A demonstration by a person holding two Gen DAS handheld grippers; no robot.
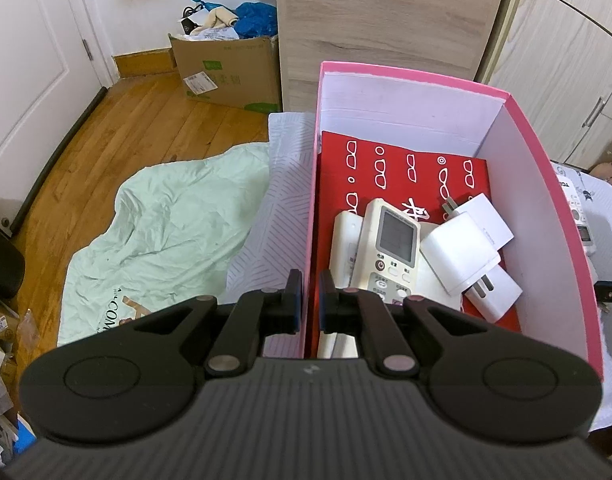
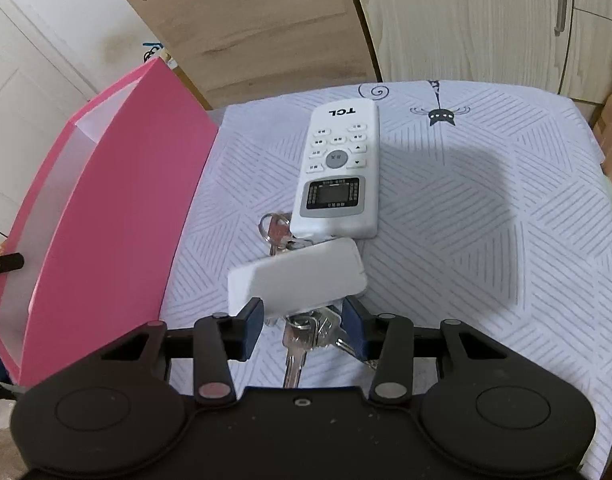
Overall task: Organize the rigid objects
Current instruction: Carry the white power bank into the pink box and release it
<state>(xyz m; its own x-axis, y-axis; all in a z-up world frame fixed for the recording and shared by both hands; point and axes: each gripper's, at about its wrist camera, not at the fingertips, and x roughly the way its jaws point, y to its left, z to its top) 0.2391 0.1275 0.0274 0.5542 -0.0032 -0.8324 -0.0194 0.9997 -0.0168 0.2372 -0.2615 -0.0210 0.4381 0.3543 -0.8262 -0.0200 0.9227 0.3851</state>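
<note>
The left gripper (image 1: 310, 296) had its jaws closed on the near left wall of the pink box (image 1: 546, 200), steadying it; inside lay a remote with a screen (image 1: 390, 248) and white plug adapters (image 1: 462, 256) on a red printed sheet (image 1: 386, 164). To the right of the box, on the patterned cloth (image 2: 486, 240), the right gripper (image 2: 302, 322) stood with jaws wide apart around a white flat case (image 2: 298, 280) resting on a bunch of keys (image 2: 306, 332); it gripped nothing yet. To do this step well, the fingers should probably close squarely on the case's long sides, clear of the keys, before lifting toward the box. Just beyond lay a white remote (image 2: 338, 172) marked "TCL"; its button labels were too small to read.
</note>
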